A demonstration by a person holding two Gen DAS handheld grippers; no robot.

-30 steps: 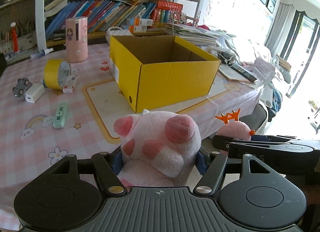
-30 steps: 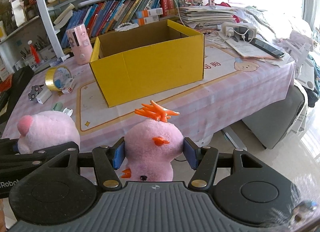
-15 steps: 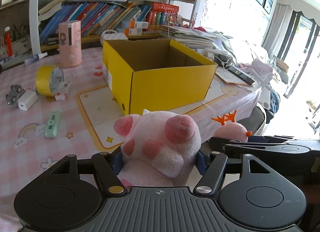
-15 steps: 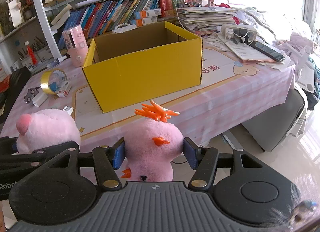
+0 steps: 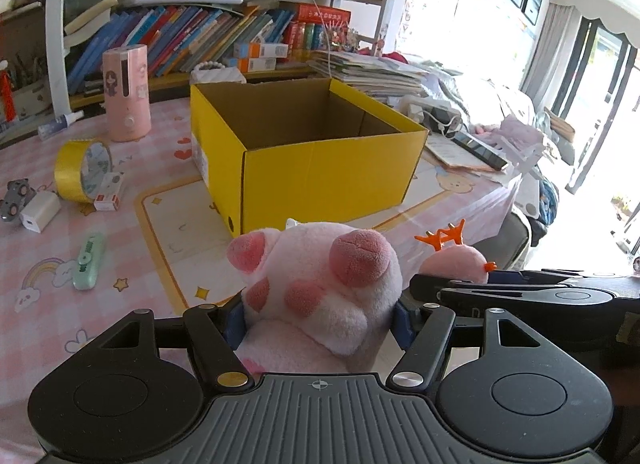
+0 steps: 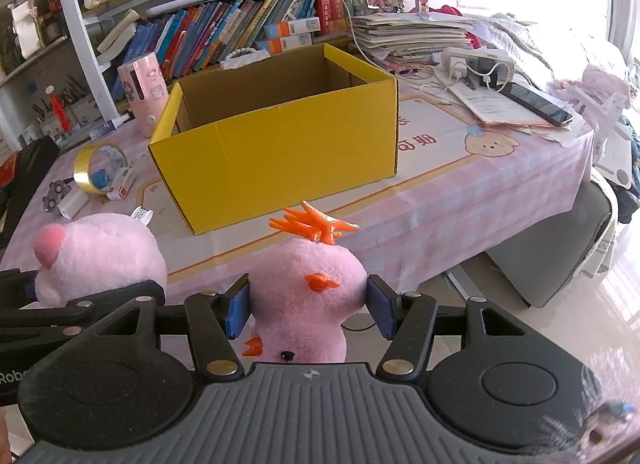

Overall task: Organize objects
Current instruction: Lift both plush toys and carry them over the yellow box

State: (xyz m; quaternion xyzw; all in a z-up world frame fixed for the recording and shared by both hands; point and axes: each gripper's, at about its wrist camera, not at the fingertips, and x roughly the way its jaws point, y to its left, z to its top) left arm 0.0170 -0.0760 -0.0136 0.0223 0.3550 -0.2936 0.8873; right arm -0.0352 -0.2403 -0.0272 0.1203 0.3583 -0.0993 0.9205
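Note:
My left gripper (image 5: 320, 322) is shut on a pink plush paw toy (image 5: 320, 284), held above the near table edge. My right gripper (image 6: 308, 310) is shut on a pink plush bird with an orange crest (image 6: 306, 288), held just off the table's front. Each toy shows in the other view: the bird (image 5: 454, 258) to the right, the paw toy (image 6: 100, 256) to the left. An open, empty yellow cardboard box (image 5: 308, 151) stands on the table ahead of both grippers; it also shows in the right wrist view (image 6: 276, 143).
On the pink tablecloth left of the box lie a yellow tape roll (image 5: 82, 169), a white charger (image 5: 40, 211), a small red-white box (image 5: 108, 193), a mint device (image 5: 88, 256) and a pink cylinder (image 5: 126, 91). Papers and a phone (image 6: 536, 97) lie right. Bookshelves stand behind.
Both grippers, still holding their toys, have risen slightly: the box and table sit lower in both views and more of the box's inside shows.

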